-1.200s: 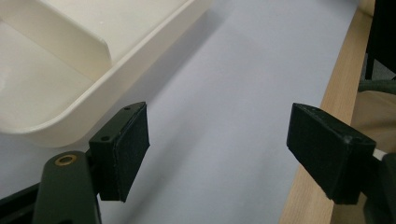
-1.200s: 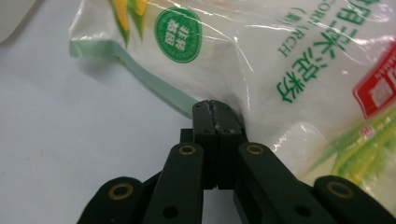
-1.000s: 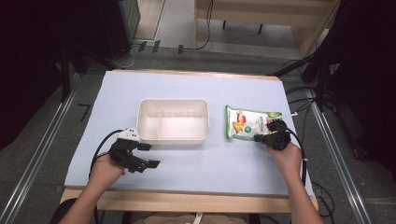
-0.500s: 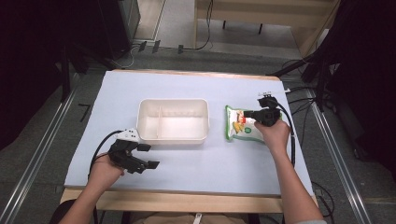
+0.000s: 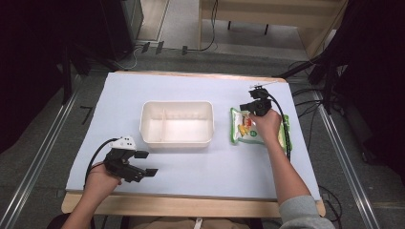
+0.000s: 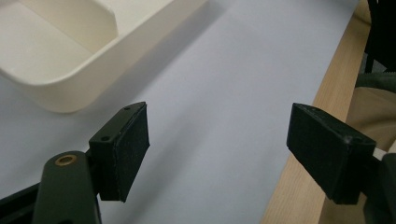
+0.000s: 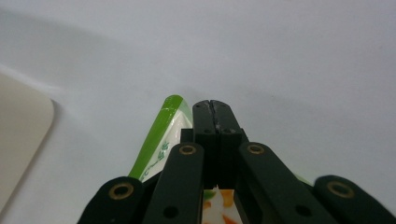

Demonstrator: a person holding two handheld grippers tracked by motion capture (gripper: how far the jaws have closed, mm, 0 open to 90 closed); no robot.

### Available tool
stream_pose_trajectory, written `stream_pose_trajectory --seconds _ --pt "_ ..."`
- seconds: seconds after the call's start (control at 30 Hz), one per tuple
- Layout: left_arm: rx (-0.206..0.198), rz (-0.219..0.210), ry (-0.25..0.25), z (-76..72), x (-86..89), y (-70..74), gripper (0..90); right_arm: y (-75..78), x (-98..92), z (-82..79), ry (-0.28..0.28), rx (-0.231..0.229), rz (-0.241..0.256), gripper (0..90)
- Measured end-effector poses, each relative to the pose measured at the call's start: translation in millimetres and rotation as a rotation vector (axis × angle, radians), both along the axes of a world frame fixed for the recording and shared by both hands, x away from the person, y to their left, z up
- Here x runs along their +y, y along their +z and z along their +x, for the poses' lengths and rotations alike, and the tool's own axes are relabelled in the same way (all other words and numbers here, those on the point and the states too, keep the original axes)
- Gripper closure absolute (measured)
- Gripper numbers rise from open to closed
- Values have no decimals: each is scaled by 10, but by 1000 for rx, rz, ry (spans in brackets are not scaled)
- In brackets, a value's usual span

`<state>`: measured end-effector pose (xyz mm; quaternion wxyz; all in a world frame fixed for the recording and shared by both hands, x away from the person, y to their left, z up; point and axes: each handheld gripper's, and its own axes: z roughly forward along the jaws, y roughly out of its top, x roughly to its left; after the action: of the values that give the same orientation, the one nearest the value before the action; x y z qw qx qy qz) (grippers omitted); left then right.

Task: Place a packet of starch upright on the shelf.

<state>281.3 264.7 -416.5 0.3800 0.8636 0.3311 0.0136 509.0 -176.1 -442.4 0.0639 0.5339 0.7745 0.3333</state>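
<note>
Your right gripper (image 5: 251, 108) is pinched tight on the snack bag (image 5: 241, 130), at its far edge; arm stretched out. Bag lies flat, just right of the white tray (image 5: 175, 139). Left gripper (image 5: 145, 163) w/ jaws wide apart, nothing inside, resting near the table's (image 5: 200, 171) front edge.

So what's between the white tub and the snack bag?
Nothing: the high view shows bare table between the white tub and snack bag.

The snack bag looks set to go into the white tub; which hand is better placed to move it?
The right. Its hand-held gripper is shut on the snack bag beside the white tub, while the left hand-held gripper sits open near the table's front edge.
</note>
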Motion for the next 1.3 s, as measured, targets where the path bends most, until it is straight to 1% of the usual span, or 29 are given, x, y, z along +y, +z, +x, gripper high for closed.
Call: stream_pose_trajectory --seconds 0.03,0.07,0.13,0.17,0.2,0.27,0.33,0.37,0.43,0.47,0.53,0.57,0.6,0.63,0.67,0.7,0.73,0.8,0.83,0.87,0.97,1.0,1.03,1.1,1.13,1.17,1.2,1.27,1.3 --pt "-1 -1 4 -13 15 -4 218 -26 19 27 1 7 -9 900" --pt "-1 -1 7 -23 30 -6 218 -85 52 68 -2 23 -12 900" --pt "0 4 25 -58 68 -6 218 -137 72 93 -8 49 -4 900" --pt "0 4 25 -58 68 -6 218 -137 72 93 -8 49 -4 900" --pt "0 0 30 -67 78 -11 218 -179 100 101 -7 60 -15 900" --pt "1 1 30 -68 81 -11 218 -194 105 101 -6 64 -13 900" --pt "1 -1 29 -66 80 -11 218 -203 98 95 0 79 10 900" --pt "1 -1 29 -66 80 -11 218 -203 98 95 0 79 10 900" --pt "-3 2 27 -59 76 -10 218 -211 98 80 17 94 23 900" --pt "0 4 21 -51 67 -10 218 -210 128 54 39 98 20 900" --pt "1 11 21 -52 53 -13 218 -214 145 24 57 99 23 900" --pt "1 11 21 -52 53 -13 218 -214 145 24 57 99 23 900" --pt "0 9 19 -52 51 -15 218 -221 159 -25 76 110 39 900" --pt "-1 10 17 -52 51 -10 218 -223 169 -49 93 113 42 900" --pt "-3 6 18 -49 51 -8 218 -223 169 -49 93 113 42 900" --pt "-4 7 19 -44 53 -4 218 -216 206 -110 123 121 37 900" --pt "-4 4 20 -32 54 -2 218 -206 231 -143 135 124 24 900" --pt "-2 8 21 -28 53 -1 218 -200 258 -174 149 125 14 900" --pt "-3 12 21 -23 52 -2 218 -204 296 -243 165 112 4 900" --pt "-3 18 21 -15 46 1 218 -214 300 -275 170 102 13 900" --pt "-7 13 19 1 43 7 218 -229 284 -337 185 108 40 900" --pt "-7 13 19 1 43 7 218 -229 284 -337 185 108 40 900" --pt "-8 11 19 9 41 5 218 -226 294 -387 198 112 40 900" --pt "-11 6 17 23 35 1 218 -225 301 -404 204 112 38 900" --pt "-9 17 16 33 30 7 218 -220 317 -455 222 117 31 900" --pt "-9 17 16 33 30 7 218 -222 323 -486 239 119 33 900" --pt "-9 24 14 38 28 11 218 -218 334 -512 237 128 34 900" --pt "-8 12 16 57 19 4 218 -215 346 -573 262 137 34 900" --pt "-8 12 16 57 19 4 218 -215 346 -573 262 137 34 900"
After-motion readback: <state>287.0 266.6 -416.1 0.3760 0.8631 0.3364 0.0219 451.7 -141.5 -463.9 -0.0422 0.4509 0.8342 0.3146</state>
